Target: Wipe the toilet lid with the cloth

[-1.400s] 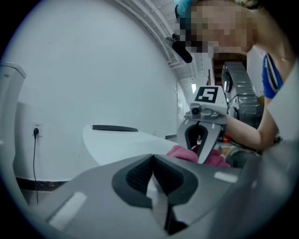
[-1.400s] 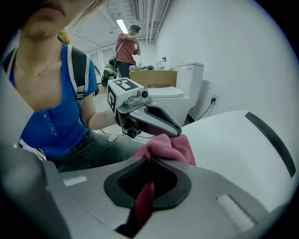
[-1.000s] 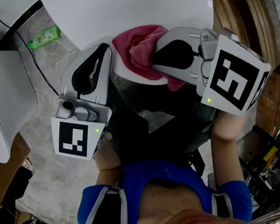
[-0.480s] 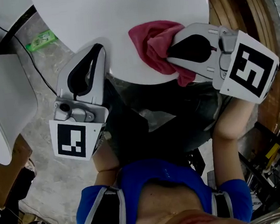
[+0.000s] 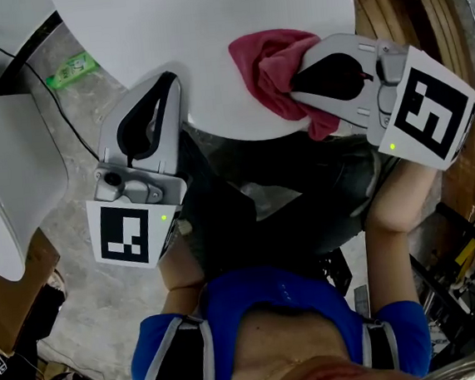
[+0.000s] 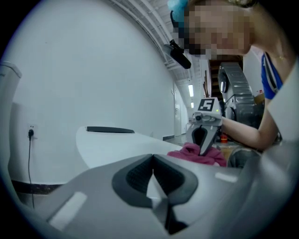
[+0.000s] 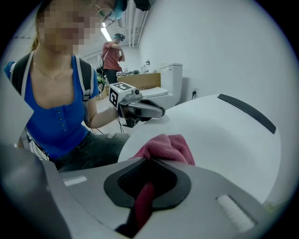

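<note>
Right gripper view shows the right gripper (image 7: 147, 161) with its jaws clenched on a fold of the pink cloth (image 7: 170, 147). A strip of the cloth hangs down between the pads, and the rest is bunched just ahead of the tips, lying on the white toilet lid (image 7: 224, 140) near its front edge. Left gripper view has the left gripper (image 6: 152, 158) pressed together at the tips, with nothing between them. It sits at the lid's left rim, apart from the cloth. From the head view, both grippers reach over the person's dark trousers (image 5: 257, 216) toward the lid. On the grey floor to the left lie a green packet (image 5: 71, 66) and a black cable (image 5: 55, 102), beside another white fixture (image 5: 7, 182).
</note>
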`<move>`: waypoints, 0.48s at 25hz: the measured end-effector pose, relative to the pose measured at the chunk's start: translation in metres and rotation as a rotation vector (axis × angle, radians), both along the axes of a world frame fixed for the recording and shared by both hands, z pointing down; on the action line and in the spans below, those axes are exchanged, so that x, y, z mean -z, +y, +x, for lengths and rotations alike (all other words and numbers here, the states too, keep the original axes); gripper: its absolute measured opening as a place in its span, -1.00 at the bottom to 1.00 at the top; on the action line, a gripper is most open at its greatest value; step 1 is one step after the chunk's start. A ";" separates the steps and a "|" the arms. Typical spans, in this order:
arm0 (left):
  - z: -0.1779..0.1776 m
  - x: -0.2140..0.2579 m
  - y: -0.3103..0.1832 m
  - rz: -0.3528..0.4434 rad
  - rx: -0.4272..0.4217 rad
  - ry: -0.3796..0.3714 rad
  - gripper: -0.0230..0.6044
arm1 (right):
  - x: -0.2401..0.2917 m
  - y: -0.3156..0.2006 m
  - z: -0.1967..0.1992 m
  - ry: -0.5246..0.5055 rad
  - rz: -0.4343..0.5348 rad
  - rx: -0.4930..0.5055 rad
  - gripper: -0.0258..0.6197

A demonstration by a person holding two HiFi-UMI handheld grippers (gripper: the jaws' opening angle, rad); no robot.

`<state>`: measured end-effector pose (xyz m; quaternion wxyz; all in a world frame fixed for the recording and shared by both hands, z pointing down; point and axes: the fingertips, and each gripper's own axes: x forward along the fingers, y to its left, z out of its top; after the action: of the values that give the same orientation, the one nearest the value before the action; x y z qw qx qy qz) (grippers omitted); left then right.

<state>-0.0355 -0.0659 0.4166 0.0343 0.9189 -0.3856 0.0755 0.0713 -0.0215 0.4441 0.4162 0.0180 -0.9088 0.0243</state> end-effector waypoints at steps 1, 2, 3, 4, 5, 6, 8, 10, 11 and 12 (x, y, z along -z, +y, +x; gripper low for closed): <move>0.001 0.001 -0.001 0.001 0.000 0.003 -0.92 | 0.001 0.000 -0.001 0.002 0.001 0.005 -0.88; 0.002 0.002 -0.002 0.001 0.000 0.006 -0.92 | 0.002 0.001 -0.002 0.002 -0.003 0.010 -0.88; 0.003 0.003 -0.002 0.002 0.001 0.007 -0.92 | 0.002 0.002 -0.003 0.001 -0.010 0.013 -0.88; 0.003 0.003 -0.002 0.001 0.000 0.005 -0.92 | 0.002 0.004 -0.004 0.002 -0.017 0.016 -0.88; 0.005 0.003 -0.002 0.001 -0.001 0.003 -0.92 | 0.002 0.005 -0.005 0.005 -0.021 0.019 -0.89; 0.007 0.003 -0.002 0.001 -0.003 0.002 -0.92 | 0.002 0.005 -0.006 0.011 -0.023 0.021 -0.88; 0.013 0.003 -0.004 -0.002 -0.005 0.000 -0.92 | 0.002 0.004 -0.004 0.018 -0.021 0.032 -0.89; 0.016 0.003 -0.005 0.000 -0.003 -0.003 -0.92 | 0.002 0.006 -0.006 0.011 -0.020 0.052 -0.88; 0.015 0.003 -0.004 0.003 -0.001 -0.006 -0.92 | 0.002 0.009 -0.010 0.010 -0.019 0.062 -0.88; 0.013 0.003 -0.001 0.006 0.001 -0.008 -0.92 | 0.002 0.012 -0.015 0.010 -0.019 0.071 -0.89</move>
<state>-0.0226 -0.0672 0.4134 0.0298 0.9184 -0.3866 0.0780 0.0562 -0.0096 0.4417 0.4217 -0.0179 -0.9064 0.0181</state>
